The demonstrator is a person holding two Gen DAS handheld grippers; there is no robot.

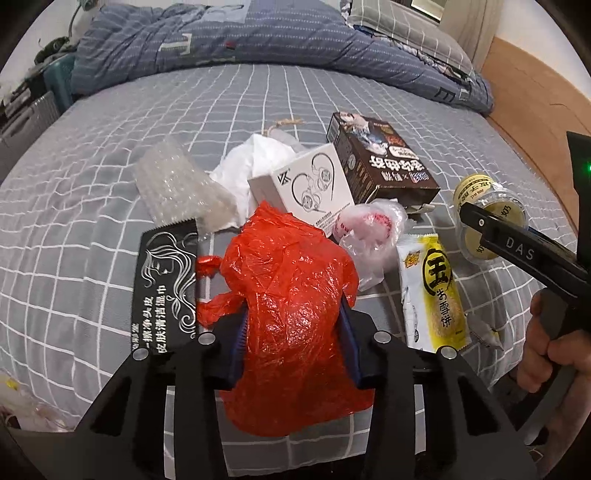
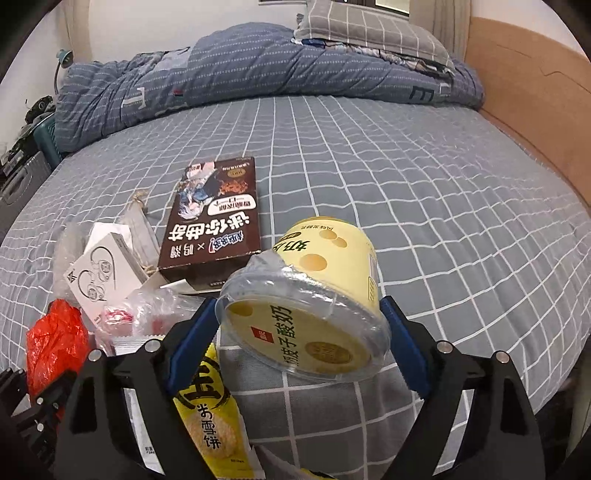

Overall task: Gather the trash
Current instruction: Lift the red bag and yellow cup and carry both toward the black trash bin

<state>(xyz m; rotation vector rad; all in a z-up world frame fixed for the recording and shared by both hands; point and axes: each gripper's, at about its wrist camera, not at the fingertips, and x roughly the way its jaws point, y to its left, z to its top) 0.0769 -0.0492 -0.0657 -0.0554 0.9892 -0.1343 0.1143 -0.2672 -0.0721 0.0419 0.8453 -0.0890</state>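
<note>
Crumpled red plastic bag [image 1: 291, 280] pinched by left gripper [image 1: 295, 325]; right gripper [image 2: 299, 332] clamps yellow yogurt cup [image 2: 317, 295]

Grey checked bed sheet [image 2: 406, 177], rumpled blue quilt [image 2: 229, 74], checked pillow [image 2: 369, 29], wooden bed frame [image 2: 535, 92]

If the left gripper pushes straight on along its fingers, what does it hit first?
The left gripper is already clamped on the red plastic bag. Straight on, the bag would probably meet the white earphone box first, with the clear plastic bag just right of that line. Depth is uncertain.
</note>
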